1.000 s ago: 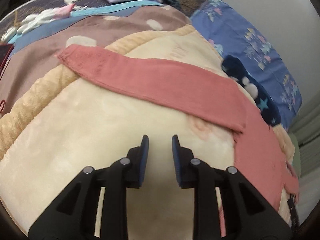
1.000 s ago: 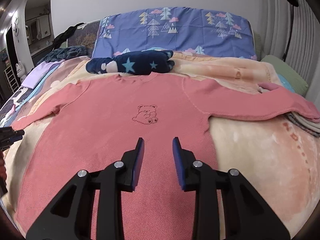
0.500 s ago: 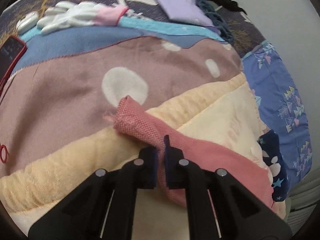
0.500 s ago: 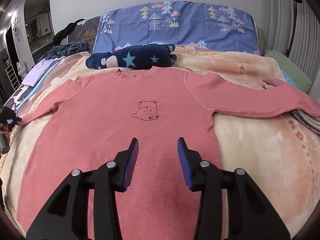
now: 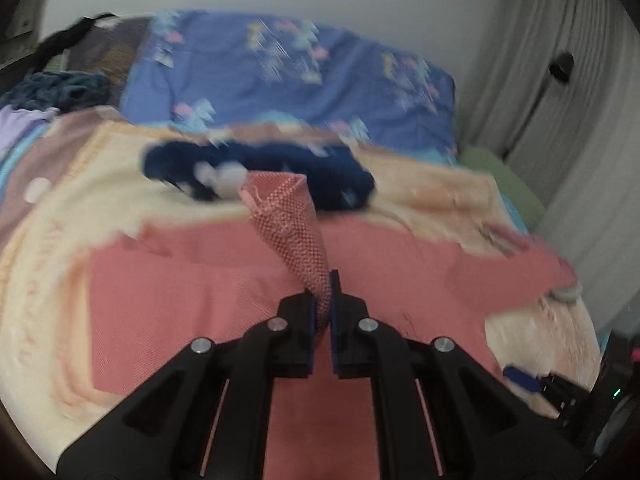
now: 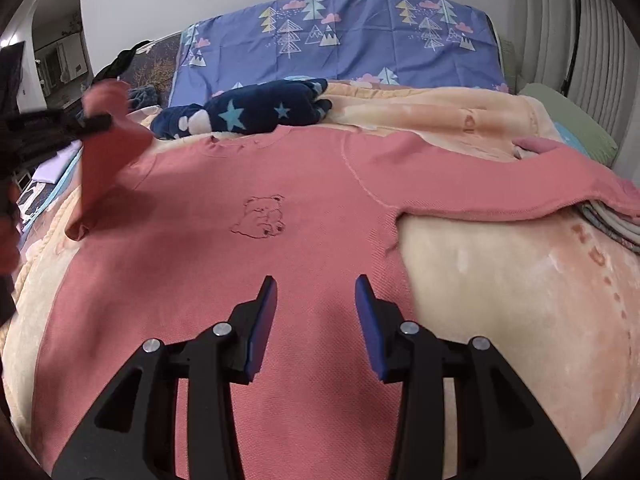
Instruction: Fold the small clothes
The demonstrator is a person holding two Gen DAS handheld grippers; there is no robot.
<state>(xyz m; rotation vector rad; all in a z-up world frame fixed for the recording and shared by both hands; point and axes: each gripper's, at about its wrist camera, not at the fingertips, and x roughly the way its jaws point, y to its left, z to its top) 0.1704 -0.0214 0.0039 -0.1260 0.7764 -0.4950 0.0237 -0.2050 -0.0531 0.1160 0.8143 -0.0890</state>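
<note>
The pink shirt (image 6: 248, 248) lies flat, front up, on the cream blanket (image 6: 500, 280) covering the bed. The left gripper (image 5: 322, 304) has its fingers clamped on the shirt's sleeve (image 5: 296, 232), lifted above the body. The right gripper (image 6: 316, 316) hovers over the hem, fingers wide apart and holding nothing

Cream fleece blanket (image 6: 500, 280) covering the bed. Navy star-patterned plush (image 6: 248, 114) near its head, before a blue pillow (image 6: 340, 36) printed with trees and clouds. Green cushion (image 6: 568, 120) and pleated curtain (image 6: 576, 40) at right.
</note>
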